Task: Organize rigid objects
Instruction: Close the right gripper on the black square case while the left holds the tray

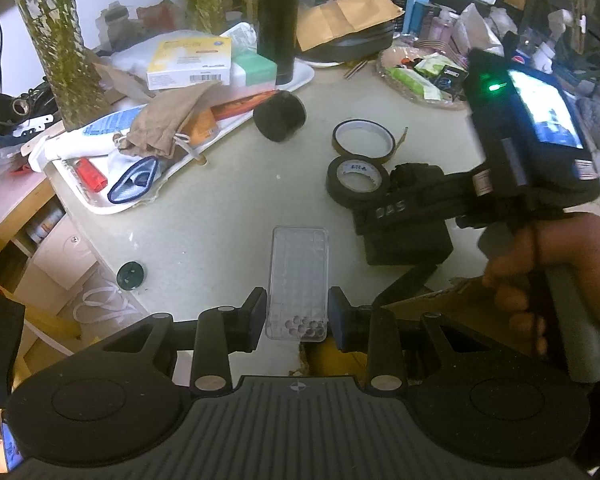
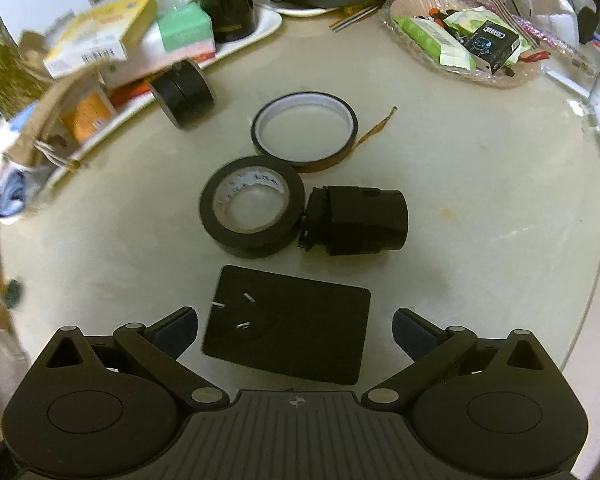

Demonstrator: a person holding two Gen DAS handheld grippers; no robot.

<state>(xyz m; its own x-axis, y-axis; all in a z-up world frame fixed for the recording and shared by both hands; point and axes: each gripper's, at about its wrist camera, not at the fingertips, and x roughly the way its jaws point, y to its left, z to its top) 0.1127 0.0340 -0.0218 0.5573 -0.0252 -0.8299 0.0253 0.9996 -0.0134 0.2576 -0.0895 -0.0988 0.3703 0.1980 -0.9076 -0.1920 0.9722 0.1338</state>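
The clear case point(image 1: 296, 284) between my left gripper's point(image 1: 298, 318) pads is glossy, see-through plastic with a moulded grid. At twelve o'clock from my right gripper point(image 2: 294, 330) lies a matt black plastic adapter point(image 2: 288, 326) with bright metal prongs. Beyond it at twelve the black tape roll point(image 2: 252, 210) looks smooth and faintly shiny, its core white paper. The tabletop point(image 2: 480, 200) is smooth, pale, slightly scuffed. At ten o'clock from my left gripper lies a tan cloth pouch point(image 1: 168, 120), soft and wrinkled.

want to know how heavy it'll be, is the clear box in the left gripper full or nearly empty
Nearly empty: the clear box shows only a few small beads at one end.
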